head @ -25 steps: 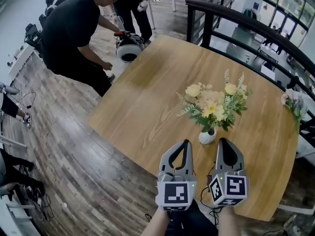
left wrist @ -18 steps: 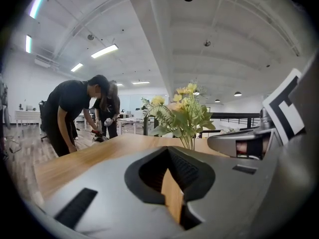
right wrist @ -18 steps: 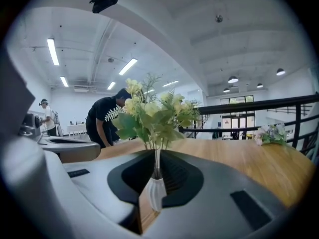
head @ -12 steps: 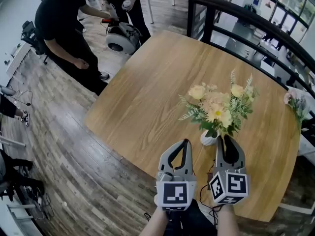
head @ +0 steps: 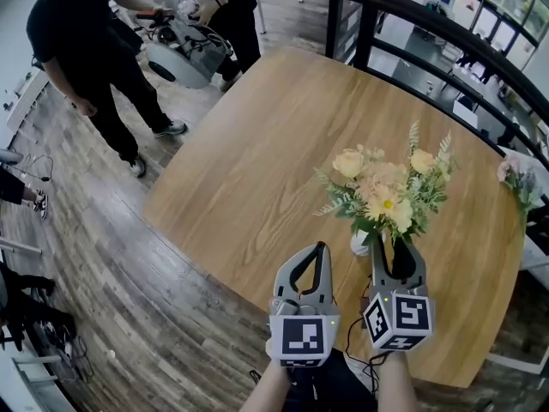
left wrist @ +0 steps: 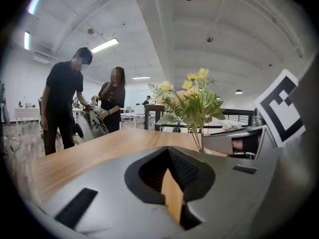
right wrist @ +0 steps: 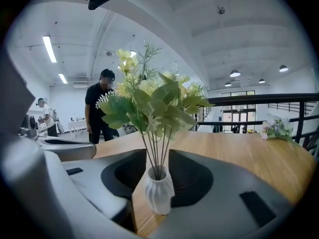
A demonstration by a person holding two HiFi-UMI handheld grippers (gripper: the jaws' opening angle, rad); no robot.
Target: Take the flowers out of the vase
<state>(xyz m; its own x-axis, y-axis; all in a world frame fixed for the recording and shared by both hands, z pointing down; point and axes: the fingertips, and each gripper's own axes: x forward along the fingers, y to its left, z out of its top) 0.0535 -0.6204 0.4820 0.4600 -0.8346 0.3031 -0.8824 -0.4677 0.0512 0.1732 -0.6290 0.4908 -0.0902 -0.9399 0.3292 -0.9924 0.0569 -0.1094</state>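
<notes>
Yellow and cream flowers [head: 390, 191] with green leaves stand in a small white ribbed vase [head: 361, 244] on the round wooden table [head: 257, 161]. My right gripper [head: 391, 245] is at the vase, just to its right in the head view. In the right gripper view the vase [right wrist: 158, 189] and the flower stems [right wrist: 155, 153] stand between its opening jaws, and the pads are not pressing on it. My left gripper [head: 319, 249] hovers left of the vase, shut with nothing in it. Its tips [left wrist: 168, 151] meet over the tabletop, with the flowers [left wrist: 189, 101] ahead and to the right.
A second small bunch of flowers [head: 517, 178] lies at the table's right edge. A black railing [head: 412, 24] runs behind the table. Two people [head: 86, 41] stand at the far left beside a white machine [head: 176, 54]. The table's near edge [head: 214, 269] drops to plank floor.
Both grippers have moved forward and down to the vase. The right jaws have gone from shut to wide, now flanking the vase. The people with the white machine have drifted away to the left.
</notes>
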